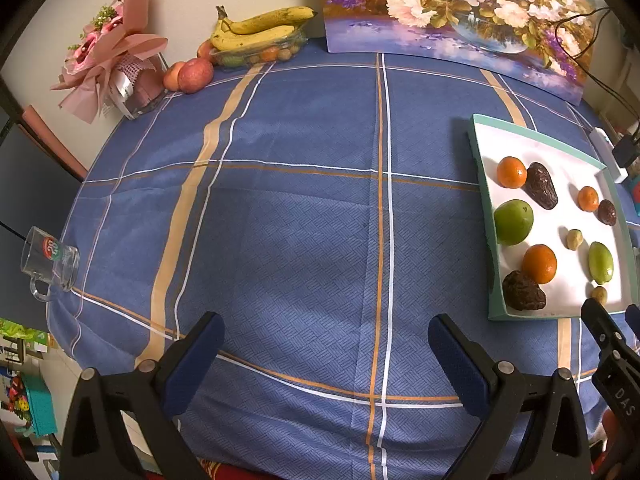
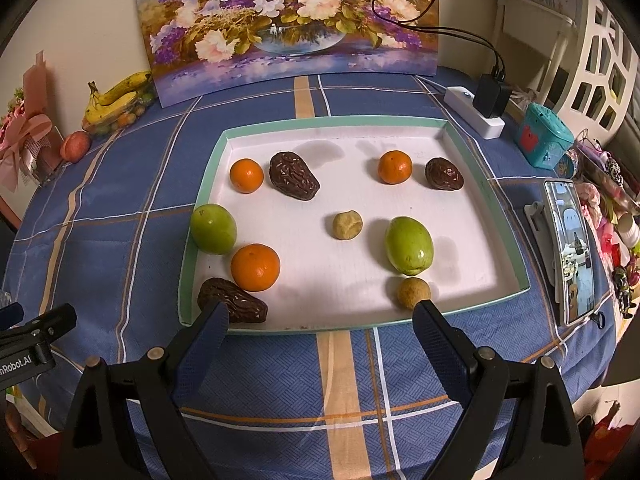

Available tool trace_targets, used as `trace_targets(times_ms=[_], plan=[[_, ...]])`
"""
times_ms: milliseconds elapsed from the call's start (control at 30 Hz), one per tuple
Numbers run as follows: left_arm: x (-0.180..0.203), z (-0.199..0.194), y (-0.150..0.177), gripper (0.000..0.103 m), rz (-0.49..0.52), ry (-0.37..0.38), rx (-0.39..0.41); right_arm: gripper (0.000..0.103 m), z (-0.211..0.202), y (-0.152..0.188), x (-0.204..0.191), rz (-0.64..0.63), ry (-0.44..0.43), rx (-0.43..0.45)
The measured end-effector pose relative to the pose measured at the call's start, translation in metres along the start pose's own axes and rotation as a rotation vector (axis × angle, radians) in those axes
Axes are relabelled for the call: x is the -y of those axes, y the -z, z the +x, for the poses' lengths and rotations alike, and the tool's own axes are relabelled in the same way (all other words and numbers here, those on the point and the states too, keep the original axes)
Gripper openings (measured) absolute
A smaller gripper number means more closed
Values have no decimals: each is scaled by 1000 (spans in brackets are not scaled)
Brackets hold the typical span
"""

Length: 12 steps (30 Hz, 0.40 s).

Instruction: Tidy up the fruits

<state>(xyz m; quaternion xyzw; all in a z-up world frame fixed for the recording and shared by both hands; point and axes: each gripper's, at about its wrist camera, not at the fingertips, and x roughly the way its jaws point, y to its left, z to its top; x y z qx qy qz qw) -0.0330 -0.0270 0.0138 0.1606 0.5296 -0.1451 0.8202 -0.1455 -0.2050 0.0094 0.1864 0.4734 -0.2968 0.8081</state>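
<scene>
A shallow white tray with a teal rim [image 2: 320, 122] [image 1: 486, 184] lies on the blue checked cloth. In it are several fruits: three oranges, the nearest one [image 2: 255, 267] at front left, two green fruits [image 2: 213, 229] [image 2: 409, 245], three dark wrinkled dates [image 2: 293, 176] [image 2: 444, 174] [image 2: 236, 305] and two small tan round fruits [image 2: 347, 225] [image 2: 413, 293]. My right gripper [image 2: 320, 326] hangs open just in front of the tray's near rim, nothing between its fingers. My left gripper [image 1: 326, 338] is open over bare cloth, left of the tray.
A flower painting [image 2: 288, 20] leans on the back wall. Bananas on a plastic box [image 1: 256, 32], an apple [image 1: 195, 75] and a pink bouquet [image 1: 108, 52] sit far left. A glass mug [image 1: 50, 264] stands at the left table edge. A phone [image 2: 572, 248], power strip [image 2: 476, 114] and teal box [image 2: 544, 136] stand at right.
</scene>
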Motion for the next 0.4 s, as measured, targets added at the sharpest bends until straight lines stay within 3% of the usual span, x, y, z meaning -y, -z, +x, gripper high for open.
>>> trace_targets(times_ms=[400], plan=[[-1, 0, 1, 103, -11, -19, -9, 94, 0, -1, 1, 6, 1, -7]])
